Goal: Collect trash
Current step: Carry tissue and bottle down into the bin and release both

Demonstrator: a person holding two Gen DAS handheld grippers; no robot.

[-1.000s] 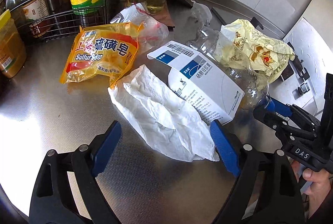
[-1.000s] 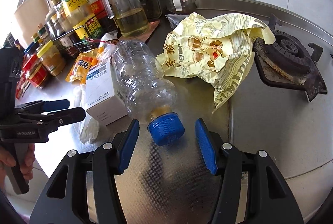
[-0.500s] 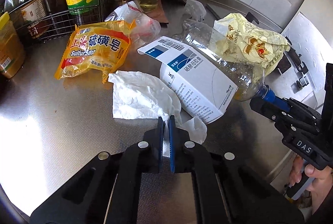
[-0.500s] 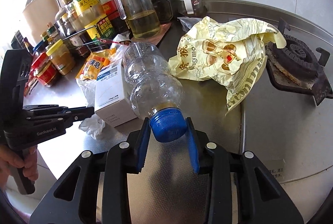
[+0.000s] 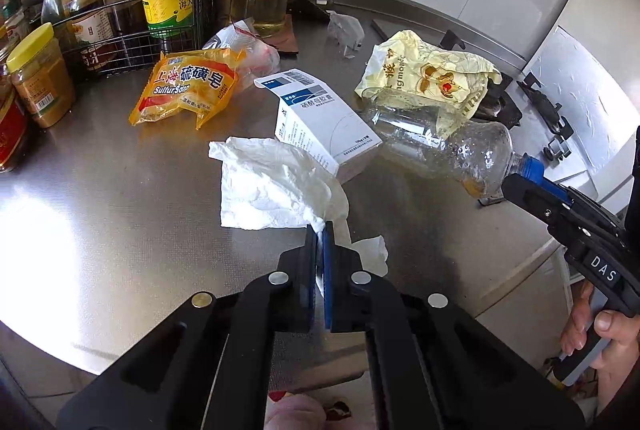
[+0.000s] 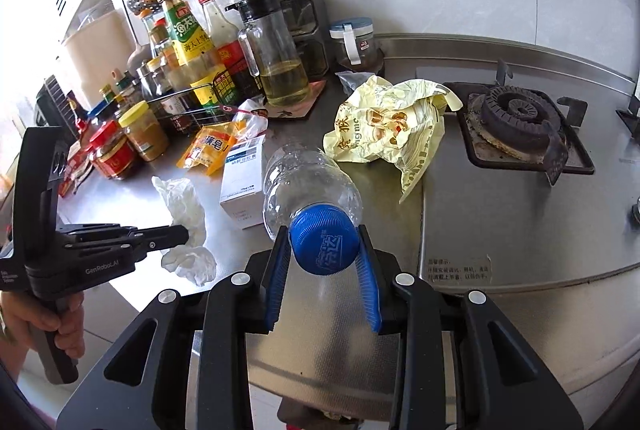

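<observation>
your left gripper (image 5: 319,230) is pinched down to a sliver, with the near corner of the crumpled white tissue (image 5: 272,186) caught between its blue pads. the rest of the tissue fans out ahead of the fingertips and to their left on the steel counter (image 5: 120,190), and a loose flap of it bunches just right of the fingers.

your right gripper (image 6: 323,248) is clamped on the blue cap (image 6: 323,244) of the clear plastic bottle (image 6: 308,182), one ribbed pad on each side of the cap. the bottle's body points away from the tool, toward the back of the counter. in the left wrist view the bottle looks raised off the counter, its base over the edge of the yellow printed bag (image 5: 428,86).

the white and blue box (image 5: 324,122) sits just beyond the tissue, between it and the bottle; the tissue's far edge touches it. the orange soap wrapper (image 5: 188,90) lies farther back on the left, near the wire rack of sauce bottles (image 5: 132,14), with a clear plastic bag (image 5: 248,50) behind it. the yellow printed bag lies crumpled beside the stove burner (image 6: 520,122), well ahead of your right gripper.
</observation>
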